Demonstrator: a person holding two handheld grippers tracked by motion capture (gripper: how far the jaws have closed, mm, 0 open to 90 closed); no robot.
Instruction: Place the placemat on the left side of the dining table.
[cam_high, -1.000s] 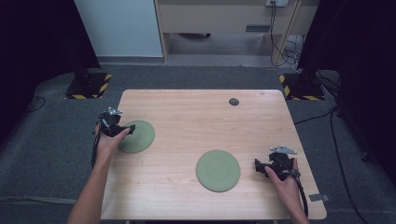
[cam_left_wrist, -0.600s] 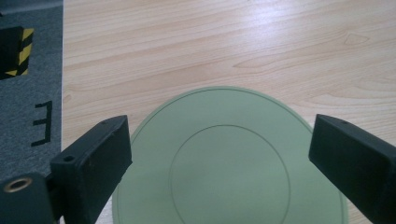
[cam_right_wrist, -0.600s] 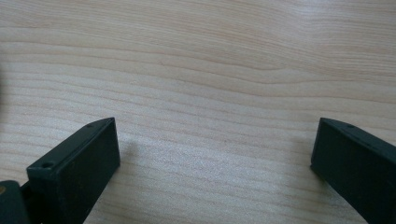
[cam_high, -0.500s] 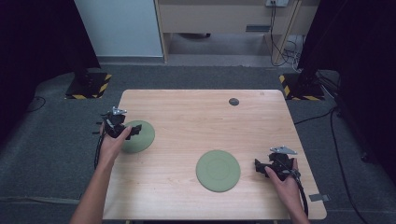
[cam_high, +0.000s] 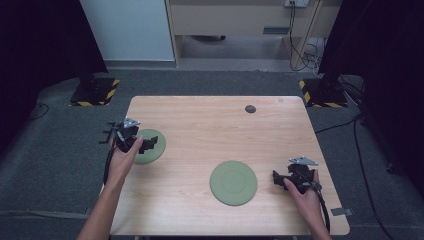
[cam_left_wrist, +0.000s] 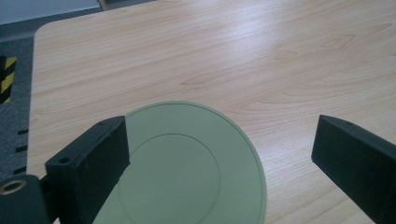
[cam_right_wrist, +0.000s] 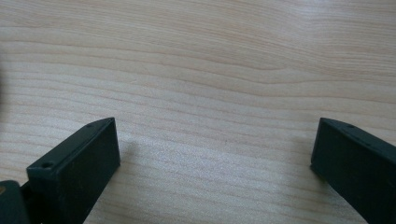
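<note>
- Looking down from the high view, I have a light wooden table with rounded corners, standing on grey carpet; behind it a pale panel and a wooden cabinet front.
- Two flat round green discs lie on the table, well apart from each other.
- Centre disc lies flat toward the near edge, right of the middle, nothing touching it.
- Left disc lies flat near the table's left edge; raised inner ring visible in the left gripper view.
- My left gripper comes in over the left edge, tips above the left disc's near-left part; hand behind it, cable trailing down by the forearm.
- Left gripper jaws have just been opening; now spread wide, released, holding nothing. In the left gripper view the disc lies below and between the jaws, closer to the left jaw, no pad pressing on it.
- Cannot tell from these views whether the left jaw tip brushes the disc surface or hangs just above.
- My right gripper sits near the table's right near corner, just beside the centre disc but apart from it, pointing toward it.
- Right gripper jaws spread wide and empty; right gripper view has bare wood grain between them.
- Small dark round spot on the table near the far edge, well away from both grippers.
</note>
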